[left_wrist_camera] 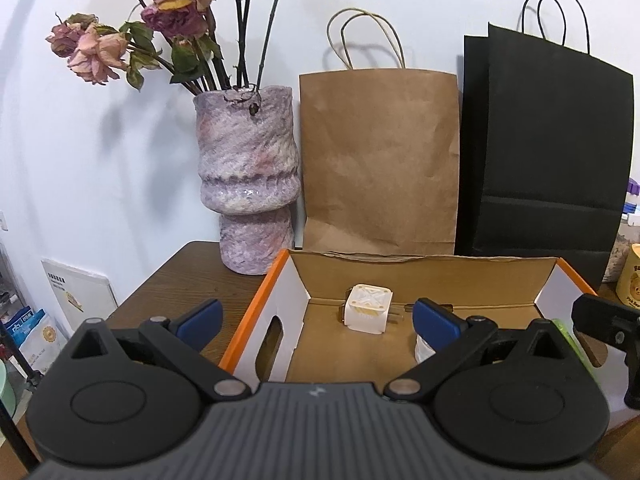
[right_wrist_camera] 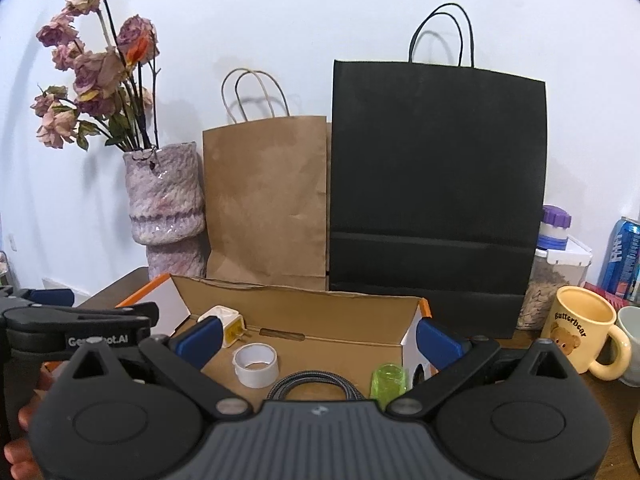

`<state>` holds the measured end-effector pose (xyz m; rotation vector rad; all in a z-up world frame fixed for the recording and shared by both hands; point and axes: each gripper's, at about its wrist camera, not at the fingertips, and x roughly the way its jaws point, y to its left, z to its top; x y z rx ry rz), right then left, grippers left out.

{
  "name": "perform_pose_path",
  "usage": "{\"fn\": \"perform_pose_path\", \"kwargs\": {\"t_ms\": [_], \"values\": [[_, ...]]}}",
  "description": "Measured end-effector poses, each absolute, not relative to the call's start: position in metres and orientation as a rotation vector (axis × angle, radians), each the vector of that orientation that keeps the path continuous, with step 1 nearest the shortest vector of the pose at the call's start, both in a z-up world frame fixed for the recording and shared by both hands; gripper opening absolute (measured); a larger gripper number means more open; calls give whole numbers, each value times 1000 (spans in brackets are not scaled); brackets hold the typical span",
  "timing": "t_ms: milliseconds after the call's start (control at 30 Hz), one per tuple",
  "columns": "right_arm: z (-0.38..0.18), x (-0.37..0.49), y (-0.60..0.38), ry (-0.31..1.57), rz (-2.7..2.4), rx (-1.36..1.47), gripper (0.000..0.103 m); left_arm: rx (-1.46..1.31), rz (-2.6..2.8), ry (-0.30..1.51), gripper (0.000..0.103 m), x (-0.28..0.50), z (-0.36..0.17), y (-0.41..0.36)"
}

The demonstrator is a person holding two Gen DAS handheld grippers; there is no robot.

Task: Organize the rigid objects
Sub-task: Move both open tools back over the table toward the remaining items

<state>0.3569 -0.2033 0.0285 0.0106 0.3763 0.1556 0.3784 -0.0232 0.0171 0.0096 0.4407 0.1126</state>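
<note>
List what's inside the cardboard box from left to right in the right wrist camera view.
White plug adapter → roll of white tape → coiled grey braided cable → small green translucent container.

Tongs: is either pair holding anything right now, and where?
Nothing is held. The left tongs and right tongs are both open above the box, with nothing between their fingers.
</note>
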Motion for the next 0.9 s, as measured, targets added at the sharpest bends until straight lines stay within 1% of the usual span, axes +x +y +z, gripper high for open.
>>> {"fn": "perform_pose_path", "kwargs": {"t_ms": [900], "values": [[29, 264, -202, 392, 144, -1, 103, -6, 92, 447, 103, 295, 22, -17]]}}
